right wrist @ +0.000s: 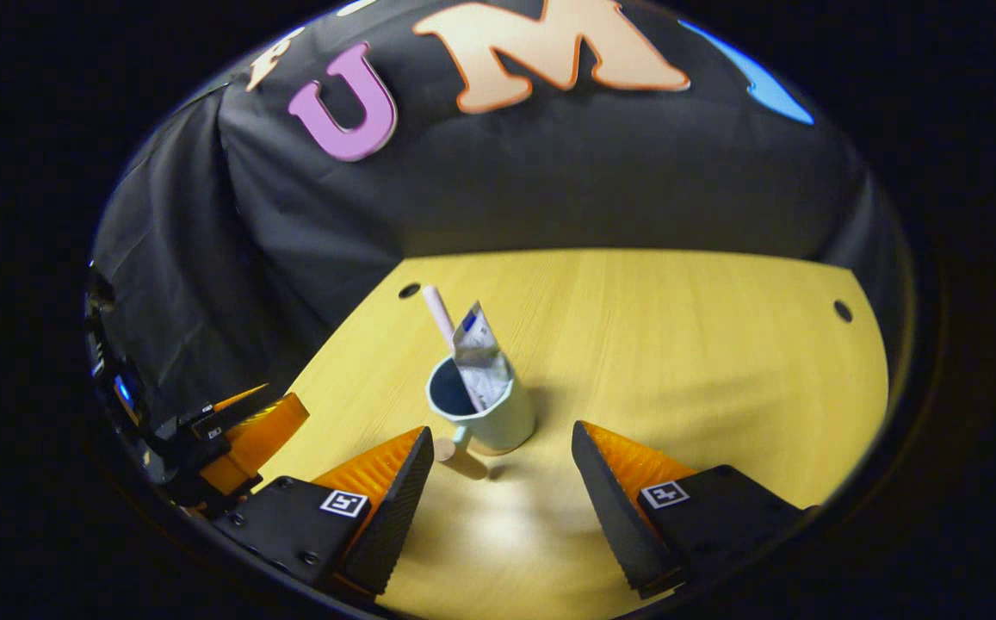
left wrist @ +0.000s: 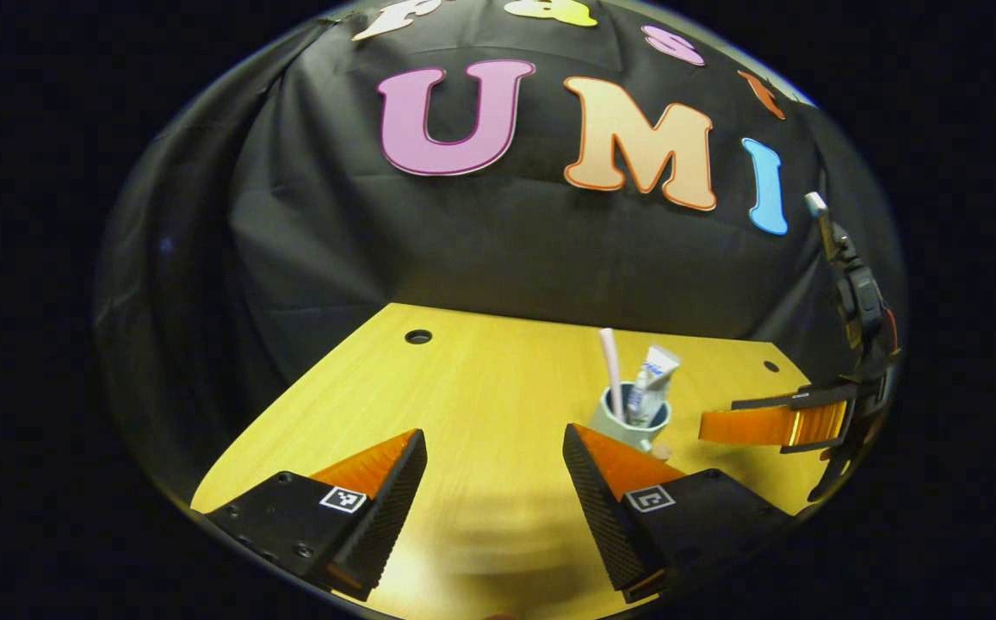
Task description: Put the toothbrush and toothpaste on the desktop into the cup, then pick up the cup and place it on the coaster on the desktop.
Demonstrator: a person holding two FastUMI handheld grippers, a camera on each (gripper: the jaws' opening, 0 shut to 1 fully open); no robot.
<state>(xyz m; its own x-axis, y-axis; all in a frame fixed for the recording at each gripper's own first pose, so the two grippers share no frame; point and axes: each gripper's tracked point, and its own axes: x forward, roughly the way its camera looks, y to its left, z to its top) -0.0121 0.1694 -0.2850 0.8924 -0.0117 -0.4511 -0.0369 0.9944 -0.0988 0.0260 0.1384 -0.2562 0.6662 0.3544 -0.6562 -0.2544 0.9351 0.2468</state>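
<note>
Cup (right wrist: 487, 412) holds toothbrush (right wrist: 441, 315) and toothpaste (right wrist: 479, 351) — both tongs (left wrist: 494, 482) (right wrist: 498, 478) released, holding nothing

- This is a recording booth set up as a small staged work area, not a lived-in room.
- A black cloth wall (left wrist: 498, 250) hangs in folds right behind the desktop and closes it in on the sides.
- The yellow wood-grain desktop (right wrist: 678, 344) has round cable holes (left wrist: 418, 336) near its back corners, like an office desk.
- Lighting falls on the desk alone; the surroundings stay dark.
</note>
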